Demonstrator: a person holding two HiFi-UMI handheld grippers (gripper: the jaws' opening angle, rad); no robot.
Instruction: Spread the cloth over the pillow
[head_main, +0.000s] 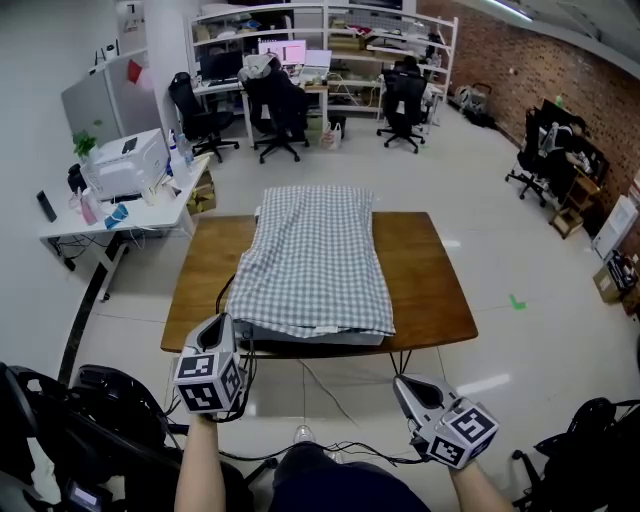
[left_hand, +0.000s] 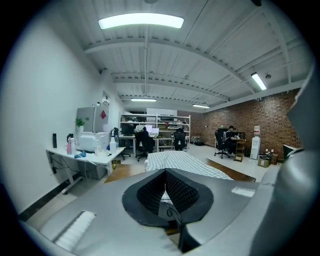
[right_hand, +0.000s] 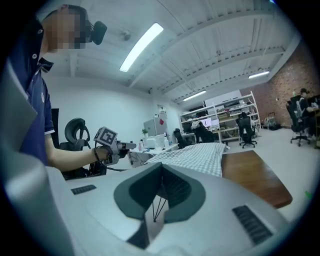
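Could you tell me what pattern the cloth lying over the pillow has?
The cloth has a small grey-green and white check, clearest in the head view.

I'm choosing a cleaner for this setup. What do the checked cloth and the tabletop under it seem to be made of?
Checked cloth: likely thin woven fabric, matte; it drapes and creases softly at its edges. Tabletop: apparently wood or wood veneer, warm brown, smooth with a slight sheen; which of the two cannot be told.
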